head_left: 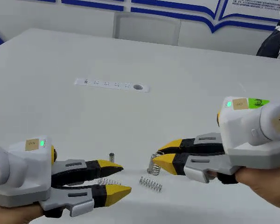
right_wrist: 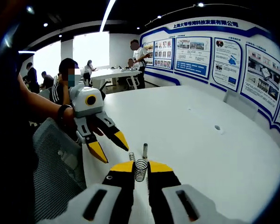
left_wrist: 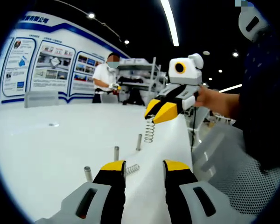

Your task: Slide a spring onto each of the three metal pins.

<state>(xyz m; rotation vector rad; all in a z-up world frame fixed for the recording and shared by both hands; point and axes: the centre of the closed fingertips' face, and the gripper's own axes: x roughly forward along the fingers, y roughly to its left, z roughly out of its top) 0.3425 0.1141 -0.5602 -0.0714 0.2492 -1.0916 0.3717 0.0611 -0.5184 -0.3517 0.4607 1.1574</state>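
Table (head_left: pixel 177 70): white, flat work surface. R gripper (head_left: pixel 156 155): jaws nearly closed, pinching the held spring (right_wrist: pixel 140 170) across its upper coils, and the spring hangs roughly upright below the tips. L gripper (head_left: pixel 126 179): jaws wide, nothing gripped, tips low over the table and apart from the R tips. Loose spring (head_left: pixel 108 181) lies on its side between the L jaws. Second loose spring (head_left: pixel 150 183) lies flat just ahead of the L tips, below the R tips. Pins (left_wrist: pixel 116 152): three, upright in a row ahead of the L gripper, all bare as far as seen. Far pin (right_wrist: pixel 145 150) stands just ahead of the R tips, beside the held spring and not inside it. Handling, est.: springs are light thin wire, soft along the axis, apt to roll, and may flick out if squeezed hard mid-coil. Best taken at the end coils w/ a light pinch, leaving the lower bore free for the pin. Pins look stiff and fixed. Risk: the spring tilts in the jaws and the bore misses the pin top, so alignment is reqd before lowering.
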